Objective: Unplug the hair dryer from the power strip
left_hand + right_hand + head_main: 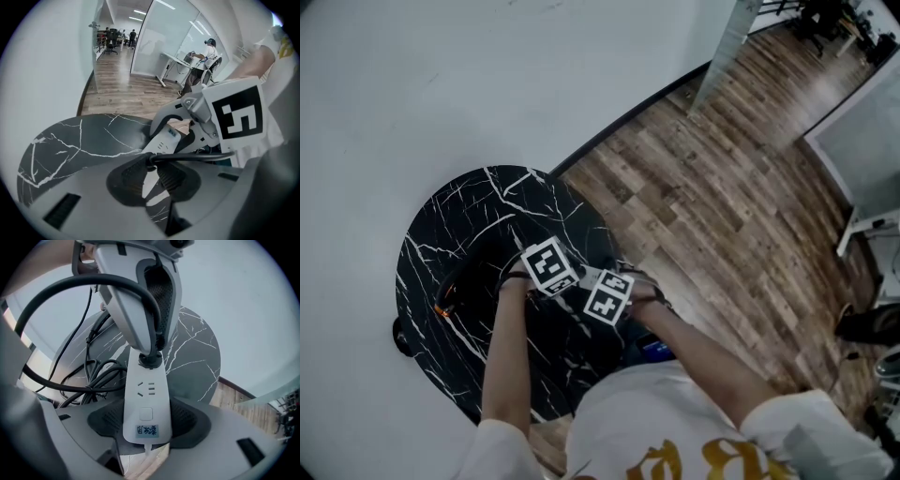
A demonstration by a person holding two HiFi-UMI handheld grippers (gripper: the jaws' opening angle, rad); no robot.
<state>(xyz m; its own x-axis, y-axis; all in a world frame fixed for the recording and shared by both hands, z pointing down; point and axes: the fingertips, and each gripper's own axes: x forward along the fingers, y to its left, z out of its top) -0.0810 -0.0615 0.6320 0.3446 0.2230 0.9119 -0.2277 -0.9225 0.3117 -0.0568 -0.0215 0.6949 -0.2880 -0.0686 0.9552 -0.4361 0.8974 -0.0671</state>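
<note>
A white power strip (145,394) is held above the round black marble table (469,216), with my right gripper (146,419) shut on its near end. A black plug (150,360) sits in the strip's far socket. My left gripper (151,161) is shut on that plug, and its grey fingers (140,305) come down onto it from above. The plug's black cord (70,287) arcs away to the left. In the head view both marker cubes, left (548,265) and right (609,297), are close together over the table's near side.
A tangle of black cables (98,373) lies on the table beside the strip. A dark object with an orange mark (450,291) rests at the table's left. Wooden floor (722,187) lies to the right and a white wall (441,75) behind.
</note>
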